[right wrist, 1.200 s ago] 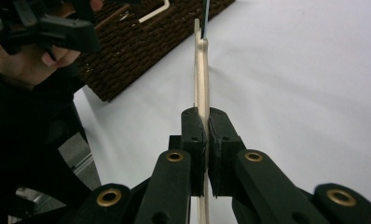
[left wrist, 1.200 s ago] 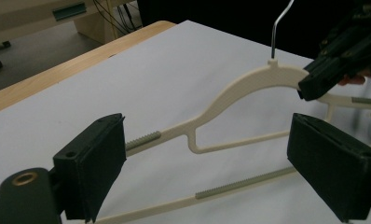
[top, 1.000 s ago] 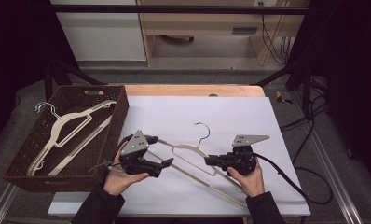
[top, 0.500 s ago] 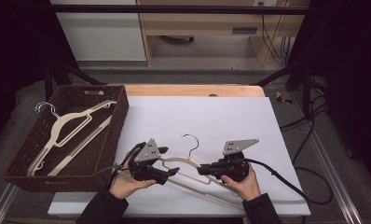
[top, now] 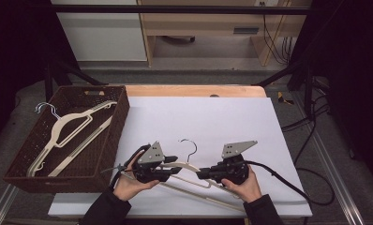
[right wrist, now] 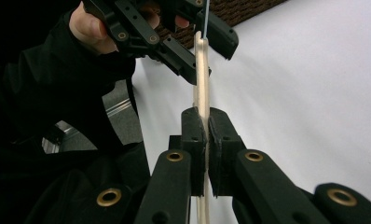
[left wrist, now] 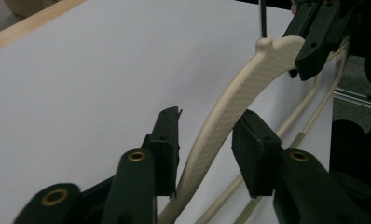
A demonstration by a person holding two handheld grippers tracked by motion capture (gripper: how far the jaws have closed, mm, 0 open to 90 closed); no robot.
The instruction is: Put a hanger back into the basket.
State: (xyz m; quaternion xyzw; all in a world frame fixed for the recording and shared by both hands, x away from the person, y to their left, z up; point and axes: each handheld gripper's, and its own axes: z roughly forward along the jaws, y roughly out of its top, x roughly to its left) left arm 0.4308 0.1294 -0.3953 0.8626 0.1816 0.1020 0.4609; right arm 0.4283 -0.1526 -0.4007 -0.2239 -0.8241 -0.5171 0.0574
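A cream hanger (top: 187,165) with a dark wire hook lies near the front edge of the white table sheet (top: 212,117). My right gripper (top: 201,175) is shut on its right shoulder, and in the right gripper view both pads (right wrist: 193,140) press flat on the thin cream arm (right wrist: 202,79). My left gripper (top: 173,171) straddles the left shoulder. Its jaws have just been closing, with the hanger arm (left wrist: 221,116) between them and slim gaps on both sides of it. The right gripper (left wrist: 314,35) shows farther along that arm.
A brown wicker basket (top: 121,117) stands at the left with two cream hangers (top: 67,131) in it. A black cable (top: 278,180) trails off the right side of the sheet. A wooden table edge (top: 189,90) runs along the far side.
The hanger and both grippers have shifted a little toward the near edge. The left gripper's jaws have narrowed around the hanger's left shoulder. The right grip is unchanged.
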